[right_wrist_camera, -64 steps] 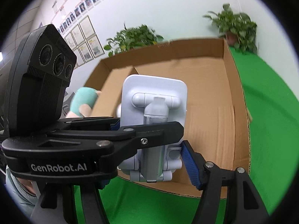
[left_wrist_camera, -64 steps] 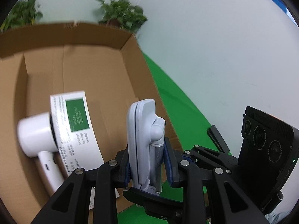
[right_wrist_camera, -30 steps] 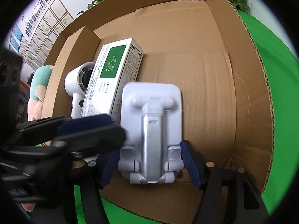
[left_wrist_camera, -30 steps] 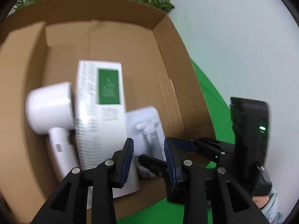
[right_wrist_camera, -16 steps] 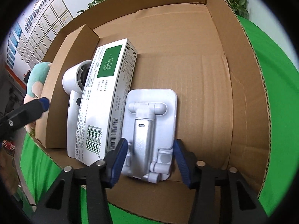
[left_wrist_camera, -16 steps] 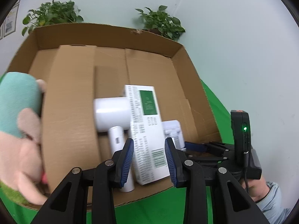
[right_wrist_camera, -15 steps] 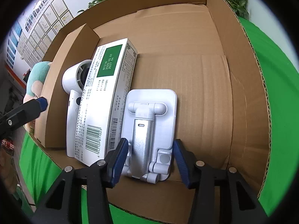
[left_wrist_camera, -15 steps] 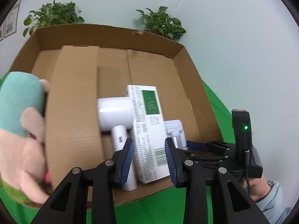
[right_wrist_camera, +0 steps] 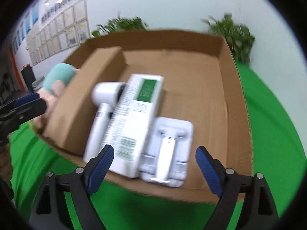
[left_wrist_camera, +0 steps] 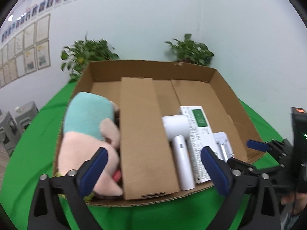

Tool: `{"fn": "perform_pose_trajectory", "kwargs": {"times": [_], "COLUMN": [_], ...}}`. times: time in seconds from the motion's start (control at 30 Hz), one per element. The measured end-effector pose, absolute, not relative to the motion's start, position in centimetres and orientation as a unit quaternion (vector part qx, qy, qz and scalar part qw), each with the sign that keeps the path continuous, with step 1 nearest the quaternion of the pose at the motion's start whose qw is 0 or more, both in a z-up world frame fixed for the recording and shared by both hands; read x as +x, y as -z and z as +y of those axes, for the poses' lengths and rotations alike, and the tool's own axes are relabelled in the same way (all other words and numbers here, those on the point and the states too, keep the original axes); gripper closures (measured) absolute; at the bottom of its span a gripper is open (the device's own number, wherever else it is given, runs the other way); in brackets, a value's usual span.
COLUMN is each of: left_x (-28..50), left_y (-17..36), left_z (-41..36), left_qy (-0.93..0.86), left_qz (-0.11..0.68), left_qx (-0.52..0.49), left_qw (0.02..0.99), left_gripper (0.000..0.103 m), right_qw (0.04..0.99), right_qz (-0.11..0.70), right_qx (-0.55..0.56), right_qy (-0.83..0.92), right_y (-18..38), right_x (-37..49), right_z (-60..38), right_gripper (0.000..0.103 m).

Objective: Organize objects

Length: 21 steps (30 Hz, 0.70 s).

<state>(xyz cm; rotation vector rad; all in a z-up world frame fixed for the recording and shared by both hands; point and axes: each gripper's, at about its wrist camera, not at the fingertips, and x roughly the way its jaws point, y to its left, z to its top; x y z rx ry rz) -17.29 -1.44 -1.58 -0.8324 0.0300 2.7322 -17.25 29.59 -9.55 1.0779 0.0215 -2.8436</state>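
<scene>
Left wrist view: the left gripper [left_wrist_camera: 154, 169] hovers over the near edge of an open cardboard box [left_wrist_camera: 226, 88] that sits on a green tabletop [left_wrist_camera: 30, 134]. Its blue-padded jaws have just been opening and now stand wide apart with nothing between them. A tall cardboard divider [left_wrist_camera: 143, 134] splits the box. In the left compartment lies a plush toy [left_wrist_camera: 90, 132], teal on top and pink below, partly behind the left pad. In the right compartment, side by side, lie a white hair dryer [left_wrist_camera: 179, 143], a white carton with a green label [left_wrist_camera: 198, 132] and, at the far right, a white phone stand [left_wrist_camera: 222, 144]. The right gripper [left_wrist_camera: 255, 149] shows at the right edge, near the box's front corner. Two potted plants [left_wrist_camera: 87, 55] stand behind the box against a pale wall.

Right wrist view, blurred: the right gripper [right_wrist_camera: 154, 165] is held above the box's [right_wrist_camera: 243, 126] front wall. Its jaws have just been opening and are spread wide, released, grasping nothing. The phone stand [right_wrist_camera: 168, 149] lies flat on the box floor just beyond them, touching the carton [right_wrist_camera: 137, 120] on its left. The hair dryer [right_wrist_camera: 102, 111] lies left of the carton, beside the divider [right_wrist_camera: 82, 99]. The plush toy [right_wrist_camera: 57, 80] peeks out beyond the divider, with a pad of the left gripper [right_wrist_camera: 25, 101] in front of it.
</scene>
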Motion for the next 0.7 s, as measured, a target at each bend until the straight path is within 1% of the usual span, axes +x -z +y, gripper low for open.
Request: {"fn": "perform_pose_trajectory", "kwargs": {"times": [0.07,0.2,0.27,0.33,0.47,0.7], "left_x": [-17.1,-17.3,-17.1,-17.1,-17.1,-17.5], "left_y": [2.4,5.2,6.2,6.9,7.7,8.0], "left_z": [-1.7,-1.7,-1.1,-0.3,0.3,0.9], "left_qy": [-0.950,-0.952,-0.959,-0.962,-0.968,-0.966], "left_qz": [0.012,0.007,0.028,0.044,0.048,0.065], "left_qx": [-0.283,-0.283,-0.264,-0.254,-0.236,-0.245], "left_qw": [0.131,0.116,0.098,0.085,0.067,0.050], "left_gripper": [0.003,0.003,0.003,0.001,0.001,0.000], "right_qw": [0.044,0.014,0.001,-0.012,-0.026,-0.043], "right_qz": [0.000,-0.016,-0.010,-0.010,-0.013,-0.001], "right_qx": [0.330,0.305,0.300,0.301,0.289,0.290], "right_qy": [0.943,0.952,0.954,0.954,0.957,0.956], "right_y": [9.8,11.4,11.8,12.2,12.3,12.5], "right_x": [-16.6,-17.9,-18.2,-18.5,-18.1,-18.2], "right_z": [28.3,25.5,25.0,24.5,24.8,24.6], "right_gripper": [0.016,0.016,0.016,0.016,0.016,0.014]}}
